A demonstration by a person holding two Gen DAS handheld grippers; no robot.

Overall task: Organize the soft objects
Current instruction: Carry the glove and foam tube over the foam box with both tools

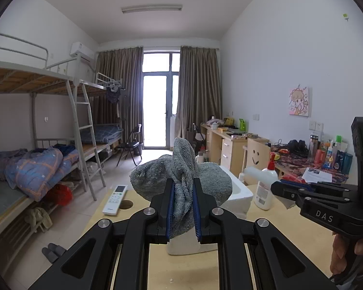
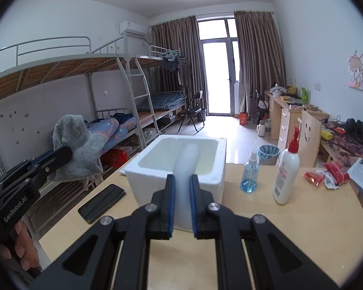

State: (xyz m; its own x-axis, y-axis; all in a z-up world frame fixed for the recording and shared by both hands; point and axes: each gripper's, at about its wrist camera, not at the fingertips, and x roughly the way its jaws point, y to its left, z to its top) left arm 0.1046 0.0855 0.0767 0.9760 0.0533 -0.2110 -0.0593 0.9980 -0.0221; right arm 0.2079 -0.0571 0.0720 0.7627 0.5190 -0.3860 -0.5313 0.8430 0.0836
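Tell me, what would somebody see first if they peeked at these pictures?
First, the fluffy gray cloth, bunched up and pinched in the left gripper, held up in the air above the table. Next, the right gripper squeezes a pale white squishy thing that curves over the white foam box in the middle of the table. Beside the box stand a small blue spray bottle and a white pump bottle.

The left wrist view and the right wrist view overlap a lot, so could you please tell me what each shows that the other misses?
Only the left wrist view shows the white remote control on the table. Only the right shows the black phone, the blue spray bottle and the white foam tube the right gripper clamps. Both show the grey sock in the left gripper, the white foam box and the lotion pump bottle.
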